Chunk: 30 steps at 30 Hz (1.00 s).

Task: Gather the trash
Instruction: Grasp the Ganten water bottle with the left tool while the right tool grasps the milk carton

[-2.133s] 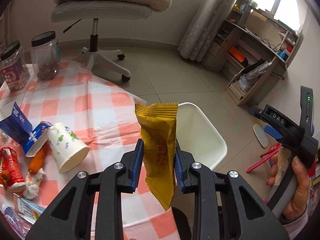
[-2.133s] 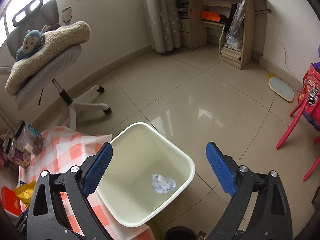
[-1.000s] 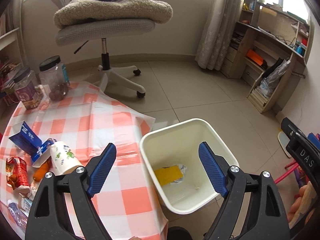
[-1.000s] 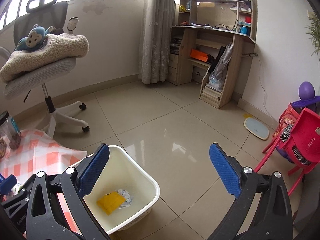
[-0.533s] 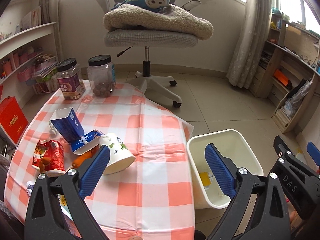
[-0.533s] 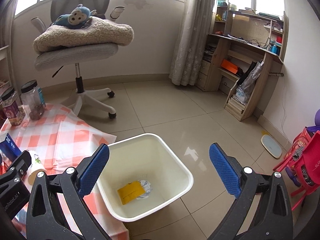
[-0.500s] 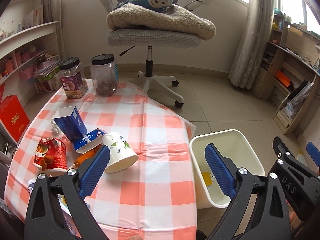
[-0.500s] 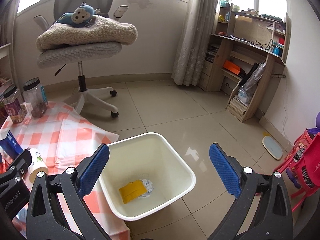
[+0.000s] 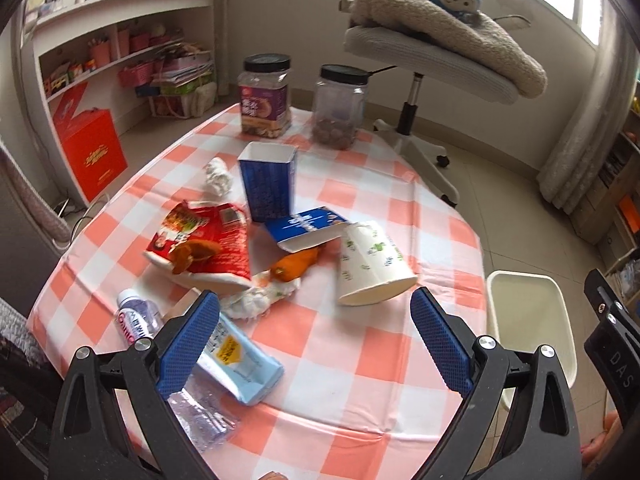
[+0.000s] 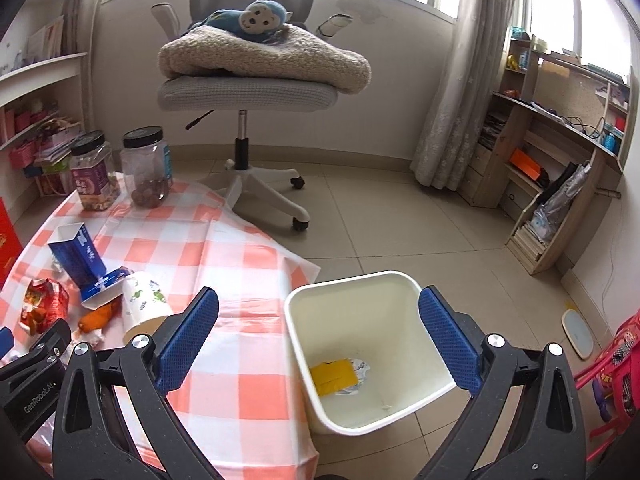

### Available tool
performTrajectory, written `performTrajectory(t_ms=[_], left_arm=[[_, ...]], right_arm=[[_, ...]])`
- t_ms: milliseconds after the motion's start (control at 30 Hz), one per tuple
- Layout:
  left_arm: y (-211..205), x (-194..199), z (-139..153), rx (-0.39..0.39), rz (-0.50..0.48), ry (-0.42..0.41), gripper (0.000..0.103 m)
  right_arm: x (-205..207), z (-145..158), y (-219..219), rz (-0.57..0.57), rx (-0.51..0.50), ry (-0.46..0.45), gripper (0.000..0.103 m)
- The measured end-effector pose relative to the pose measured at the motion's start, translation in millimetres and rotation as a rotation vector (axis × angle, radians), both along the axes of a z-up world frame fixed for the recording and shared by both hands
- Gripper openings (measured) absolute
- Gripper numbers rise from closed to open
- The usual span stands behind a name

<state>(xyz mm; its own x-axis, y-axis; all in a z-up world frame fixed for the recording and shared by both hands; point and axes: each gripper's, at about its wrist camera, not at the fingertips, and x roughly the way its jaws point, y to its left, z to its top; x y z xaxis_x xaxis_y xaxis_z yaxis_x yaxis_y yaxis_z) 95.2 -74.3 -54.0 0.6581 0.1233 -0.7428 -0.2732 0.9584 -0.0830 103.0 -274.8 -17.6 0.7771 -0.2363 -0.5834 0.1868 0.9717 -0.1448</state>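
My left gripper [image 9: 314, 338] is open and empty above the near part of the checked table [image 9: 360, 360]. Trash lies ahead of it: a tipped paper cup [image 9: 370, 264], a red snack bag [image 9: 200, 240], two blue cartons [image 9: 268, 184], an orange wrapper [image 9: 296, 266], crumpled tissue [image 9: 256, 300], a light blue pouch [image 9: 240, 364] and a plastic bottle [image 9: 136, 320]. My right gripper [image 10: 318, 338] is open and empty above the white bin [image 10: 400, 280], which holds a yellow wrapper [image 10: 334, 376] and crumpled paper [image 10: 360, 366]. The bin also shows in the left wrist view [image 9: 532, 320].
Two lidded jars [image 9: 264, 94] stand at the table's far edge. An office chair [image 10: 248, 80] with a blanket and a monkey toy stands behind the table. Shelves [image 9: 120, 48] are at the left, a wooden desk [image 10: 560, 152] at the right, a red chair [image 10: 620, 360] near the bin.
My left gripper let the yellow wrapper drop into the bin, then swung left from the bin to over the table trash. My right gripper turned left, bringing table and bin into view.
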Motion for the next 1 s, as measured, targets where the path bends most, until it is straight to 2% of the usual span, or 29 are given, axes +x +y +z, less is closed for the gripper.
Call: performTrajectory(t_ms=[167, 267, 433, 567, 633, 700, 733, 800, 867, 1000], left_arm=[[44.8, -12.5, -17.0, 0.012, 0.121, 0.048, 0.094], [76.6, -16.6, -31.6, -0.009, 0.206, 0.110, 0.093], [124.1, -19.1, -64.5, -0.114, 0.307, 0.242, 0.093], [144.8, -16.4, -86.9, -0.203, 0.312, 0.306, 0.093], [152.9, -14.3, -96.6, -0.274, 0.292, 0.331, 0.093], [160.4, -14.7, -103.9, -0.357, 0.279, 0.348, 0.083], [164.5, -14.7, -107.3, -0.396, 0.261, 0.357, 0.069], [172.4, -16.2, -108.3, -0.462, 0.234, 0.357, 0.062], [180.7, -18.2, -103.3, -0.471, 0.220, 0.342, 0.053], [199.9, -17.2, -80.3, -0.410, 0.184, 0.286, 0.052]], right_arm=[[10.7, -4.7, 36.7, 0.085, 0.008, 0.043, 0.096], [16.7, -9.1, 57.3, 0.130, 0.018, 0.067, 0.096], [22.4, -17.7, 92.1, 0.193, -0.018, 0.093, 0.096], [30.7, -27.9, 114.4, 0.252, -0.052, 0.142, 0.096], [36.0, -35.2, 122.8, 0.285, -0.049, 0.181, 0.096], [41.9, -43.0, 130.1, 0.323, -0.038, 0.229, 0.096], [44.8, -47.2, 134.0, 0.342, -0.030, 0.253, 0.096], [48.4, -56.0, 141.4, 0.382, -0.017, 0.297, 0.096], [52.5, -67.0, 152.2, 0.443, 0.000, 0.362, 0.096], [53.8, -82.4, 175.0, 0.536, 0.024, 0.428, 0.096]])
